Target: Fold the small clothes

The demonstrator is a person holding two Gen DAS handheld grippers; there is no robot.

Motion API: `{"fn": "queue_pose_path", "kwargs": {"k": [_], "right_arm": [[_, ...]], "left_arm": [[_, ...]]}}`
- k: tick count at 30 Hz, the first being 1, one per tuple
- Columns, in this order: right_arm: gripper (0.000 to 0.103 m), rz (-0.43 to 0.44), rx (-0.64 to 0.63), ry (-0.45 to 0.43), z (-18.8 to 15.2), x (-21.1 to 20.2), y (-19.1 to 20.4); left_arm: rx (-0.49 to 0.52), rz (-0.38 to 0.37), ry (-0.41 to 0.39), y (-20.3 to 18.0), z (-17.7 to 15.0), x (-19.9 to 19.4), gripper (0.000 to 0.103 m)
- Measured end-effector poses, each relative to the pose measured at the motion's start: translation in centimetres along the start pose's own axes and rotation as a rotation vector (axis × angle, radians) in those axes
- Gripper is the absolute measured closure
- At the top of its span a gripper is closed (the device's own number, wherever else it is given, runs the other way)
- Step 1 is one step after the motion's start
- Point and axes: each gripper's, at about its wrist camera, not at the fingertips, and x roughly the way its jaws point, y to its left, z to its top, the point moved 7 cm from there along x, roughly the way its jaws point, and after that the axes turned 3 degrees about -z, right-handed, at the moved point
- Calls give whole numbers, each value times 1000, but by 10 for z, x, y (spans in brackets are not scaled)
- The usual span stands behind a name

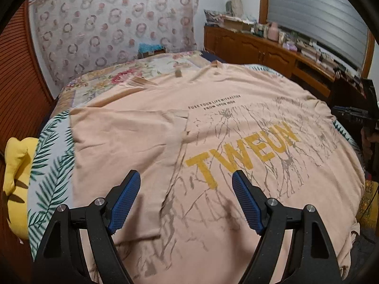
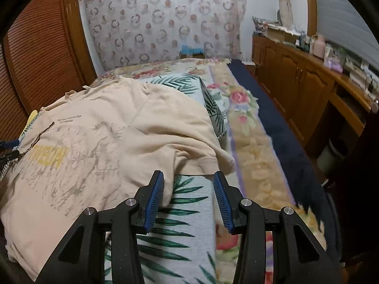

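Left wrist view: a peach T-shirt lies spread, print side up, over a leaf-patterned sheet on the bed. The print shows the yellow word "TWEUN" among grey branching lines, with two rows of small dark text above it. The shirt's left part is folded inward, so that a plain panel covers the print's left edge. The left tool hangs over the near part of the shirt, its blue-padded fingers wide apart with nothing between them; no contact with the cloth can be made out. A yellow soft toy lies at the bed's left edge.

Right wrist view: the same shirt fills the left half of the picture, and its right sleeve droops over the leaf-patterned sheet. The right tool is just near of the sleeve hem, its fingers partly apart and clamped on nothing; the left finger overlaps the shirt's edge in the picture, but whether it touches cannot be told. A floral blanket runs along the bed's right side, with a wooden cabinet beyond it and a patterned headboard cover at the far end.
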Motion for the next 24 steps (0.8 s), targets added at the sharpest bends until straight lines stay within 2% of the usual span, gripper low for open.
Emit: {"fn": "queue_pose_path", "kwargs": {"k": [12, 14, 17, 21, 24], "right_arm": [[57, 31, 15, 28, 23, 31, -29], [57, 33, 24, 32, 25, 37, -32], [58, 33, 30, 40, 28, 40, -34], [58, 22, 15, 59, 31, 46, -36], [58, 29, 18, 67, 31, 48, -36]], "left_arm": [[13, -19, 88, -3, -4, 30, 22], [23, -11, 78, -5, -4, 31, 21], [23, -24, 83, -7, -4, 31, 16], [56, -43, 106, -15, -5, 37, 0], [59, -43, 107, -15, -5, 37, 0]]}}
